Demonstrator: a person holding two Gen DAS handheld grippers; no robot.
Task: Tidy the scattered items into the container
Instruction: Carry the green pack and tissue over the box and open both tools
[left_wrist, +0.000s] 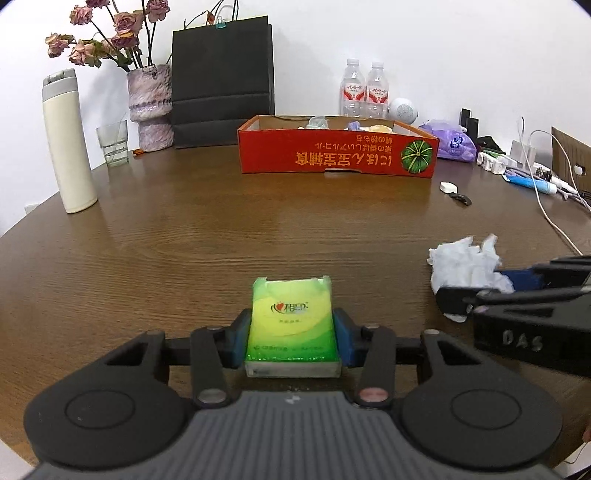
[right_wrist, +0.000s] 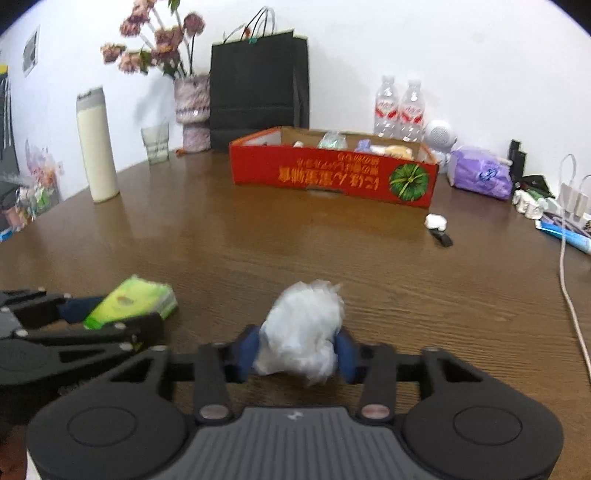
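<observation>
Left wrist view: I am holding the left gripper (left_wrist: 291, 332) low over the near edge of the wooden bench (left_wrist: 184, 229). Its jaws are partly closed and pressing on both sides of a green tissue pack (left_wrist: 291, 325), blue pads touching the pack's long edges. The pack is sitting flat on the bench, print facing up. At the right side the right gripper (left_wrist: 517, 291) is reaching in, with a crumpled white tissue (left_wrist: 461, 262) in its jaws. The red cardboard box (left_wrist: 332, 155) is standing toward the far edge, open top, several small items lying inside. Behind it I am seeing two water bottles (left_wrist: 364, 90), a black paper bag (left_wrist: 221, 81) and a vase of dried roses (left_wrist: 149, 107); a cream flask (left_wrist: 68, 144) is standing at the left edge.

Right wrist view, slightly blurred: I am gripping the crumpled white tissue (right_wrist: 303, 336) with the right gripper (right_wrist: 299, 350), jaws narrowed and squeezing the wad from both sides, near the bench's near edge. The left gripper (right_wrist: 122, 317) is showing at the left, holding the green tissue pack (right_wrist: 129, 302). The red cardboard box (right_wrist: 332, 173) is well apart, toward the far edge.
</observation>
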